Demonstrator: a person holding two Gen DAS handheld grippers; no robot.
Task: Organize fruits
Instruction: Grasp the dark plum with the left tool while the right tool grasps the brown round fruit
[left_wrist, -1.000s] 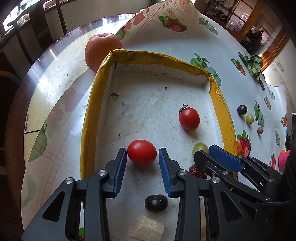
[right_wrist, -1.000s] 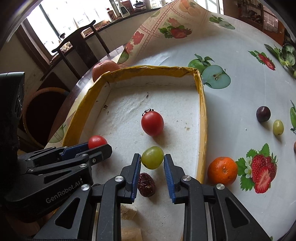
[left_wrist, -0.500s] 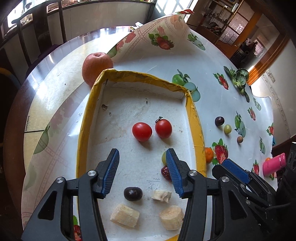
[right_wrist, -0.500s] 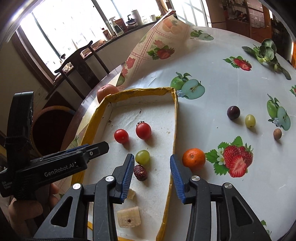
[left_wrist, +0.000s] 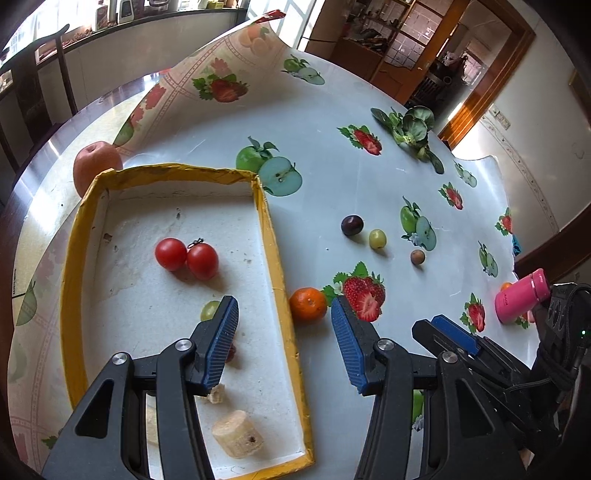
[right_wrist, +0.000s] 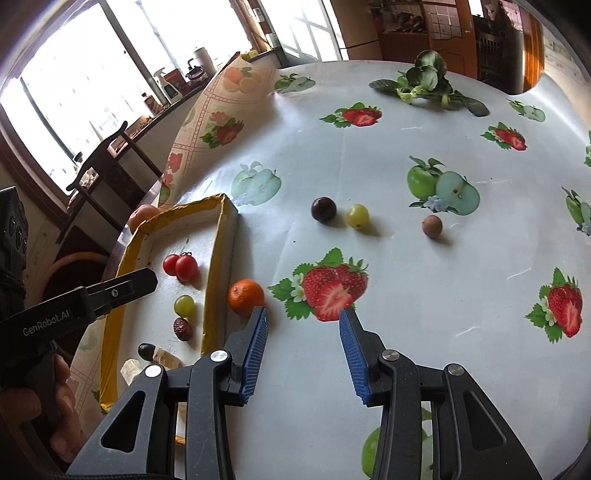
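Your bright dining room
You see sunlit windows (right_wrist: 110, 74), a dark wooden chair (right_wrist: 107, 162) and a brown wooden doorframe (left_wrist: 487, 74).

bare tablecloth (right_wrist: 424, 295) ahead of right claw (right_wrist: 303, 350), tray wall (right_wrist: 212, 273) bars left

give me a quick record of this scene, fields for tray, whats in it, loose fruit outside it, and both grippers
tray: yellow-rimmed tray on the fruit-print tablecloth
in tray: two tomatoes, green grape, red date, dark grape, pale cut chunks
outside tray: tangerine beside the rim, dark plum, green grape, small brown fruit, apple behind the tray
left gripper: open, empty
right gripper: open, empty
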